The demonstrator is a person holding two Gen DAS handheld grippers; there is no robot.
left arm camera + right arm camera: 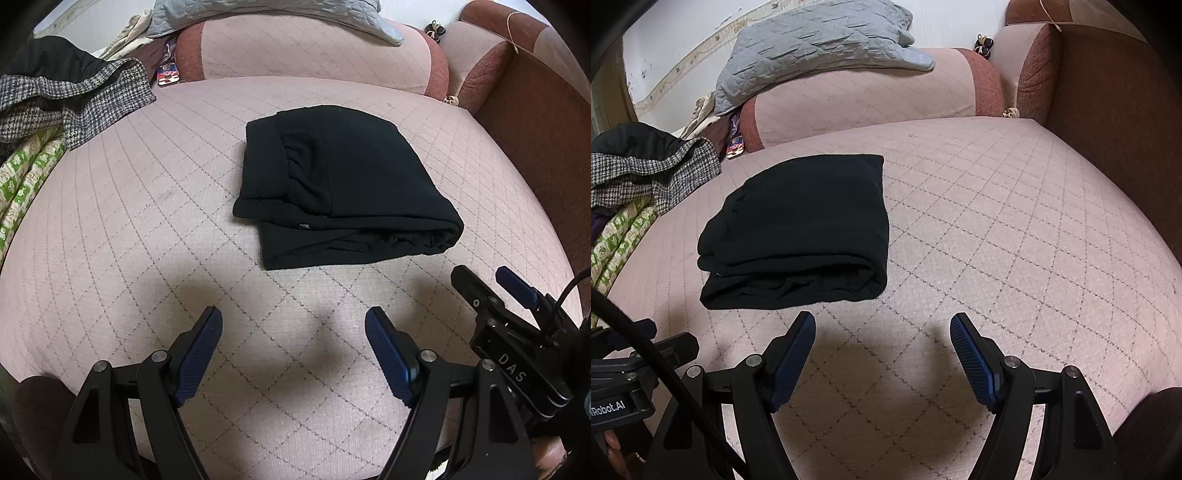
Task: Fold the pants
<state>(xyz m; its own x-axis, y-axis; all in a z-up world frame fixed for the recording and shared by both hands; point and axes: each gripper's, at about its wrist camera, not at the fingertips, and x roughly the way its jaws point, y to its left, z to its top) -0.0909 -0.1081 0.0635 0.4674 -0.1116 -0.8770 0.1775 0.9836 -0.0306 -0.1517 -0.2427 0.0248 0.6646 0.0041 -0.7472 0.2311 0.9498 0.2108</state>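
The black pants [343, 184] lie folded into a compact rectangle on the pink quilted sofa seat [147, 229]; they also show in the right wrist view [801, 232]. My left gripper [293, 325] is open and empty, held above the seat in front of the pants. My right gripper [882, 328] is open and empty, just in front of the pants' near right corner. The right gripper also shows at the right edge of the left wrist view [491, 284]. Neither gripper touches the pants.
A pile of clothes with a houndstooth garment [70, 99] and a green patterned cloth [26, 173] sits at the left. A grey quilted blanket [812, 48] lies over the pink bolster [871, 99] at the back. A brown armrest [1115, 122] bounds the right.
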